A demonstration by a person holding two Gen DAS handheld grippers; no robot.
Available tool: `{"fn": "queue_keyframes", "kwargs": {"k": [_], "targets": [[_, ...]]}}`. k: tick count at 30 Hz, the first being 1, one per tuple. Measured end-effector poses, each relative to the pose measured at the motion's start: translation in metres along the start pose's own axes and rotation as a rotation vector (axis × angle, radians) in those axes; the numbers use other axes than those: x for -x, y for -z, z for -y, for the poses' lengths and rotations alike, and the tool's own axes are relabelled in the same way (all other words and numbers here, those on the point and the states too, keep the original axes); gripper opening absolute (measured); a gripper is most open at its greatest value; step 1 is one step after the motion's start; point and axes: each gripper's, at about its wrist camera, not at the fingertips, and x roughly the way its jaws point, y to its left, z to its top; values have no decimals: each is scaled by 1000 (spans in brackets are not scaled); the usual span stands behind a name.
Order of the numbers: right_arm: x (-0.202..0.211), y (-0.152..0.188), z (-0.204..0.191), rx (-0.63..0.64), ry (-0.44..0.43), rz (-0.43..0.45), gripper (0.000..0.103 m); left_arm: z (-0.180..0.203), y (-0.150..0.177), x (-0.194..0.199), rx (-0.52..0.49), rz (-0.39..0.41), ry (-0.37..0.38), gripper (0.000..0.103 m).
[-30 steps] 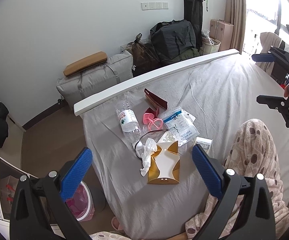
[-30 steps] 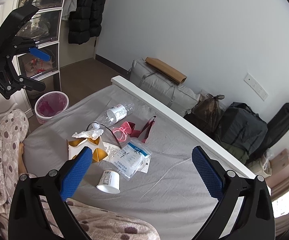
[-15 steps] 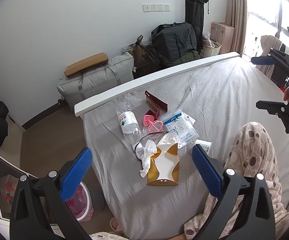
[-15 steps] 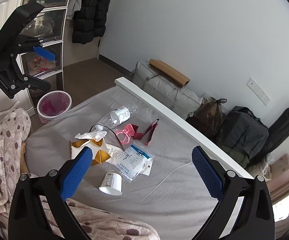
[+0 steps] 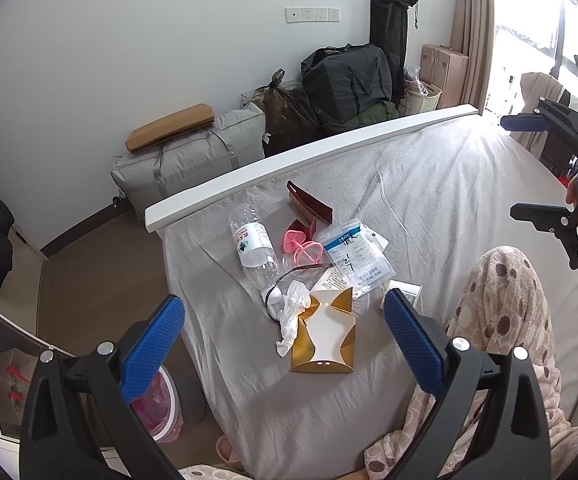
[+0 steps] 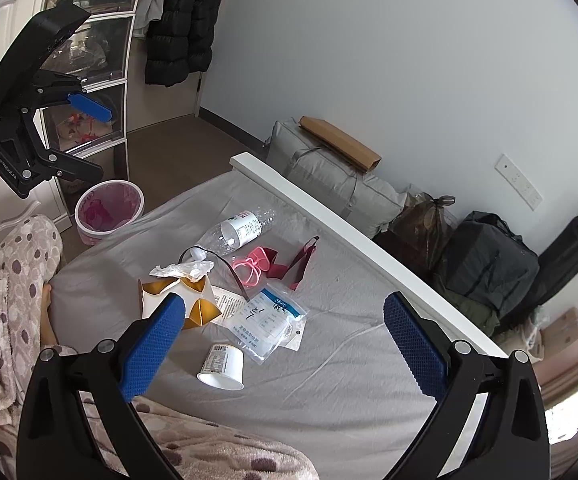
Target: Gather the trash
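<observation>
Trash lies in a cluster on the grey bed: a gold and white paper box (image 5: 324, 336) (image 6: 177, 300), a crumpled tissue (image 5: 291, 312) (image 6: 181, 269), a clear plastic bottle (image 5: 251, 240) (image 6: 241, 228), a pink plastic ring piece (image 5: 303, 245) (image 6: 253, 266), a printed plastic pouch (image 5: 355, 258) (image 6: 267, 320), a dark red wrapper (image 5: 309, 202) (image 6: 299, 268) and a white cup (image 6: 223, 367). A pink-lined bin (image 6: 109, 208) (image 5: 157, 408) stands on the floor beside the bed. My left gripper (image 5: 284, 330) (image 6: 89, 140) and right gripper (image 6: 284, 330) (image 5: 529, 168) are both open, empty and held above the bed.
A white footboard (image 5: 309, 160) edges the bed. Grey and black bags (image 5: 193, 152) are piled along the wall behind it. A drawer unit (image 6: 89, 80) stands by the bin. A spotted pink blanket (image 5: 505, 320) covers the near side of the bed.
Both grippers have risen and drawn back a little, so the trash looks slightly smaller and lower in both views. Nothing was taken hold of.
</observation>
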Motion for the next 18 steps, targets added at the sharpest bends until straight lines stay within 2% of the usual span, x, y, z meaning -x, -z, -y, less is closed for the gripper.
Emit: {"fn": "queue_keyframes", "kwargs": {"k": [18], "targets": [[0,-3,1,10,-7,-1,97,4,1,-10,1,-24,1,98]]}}
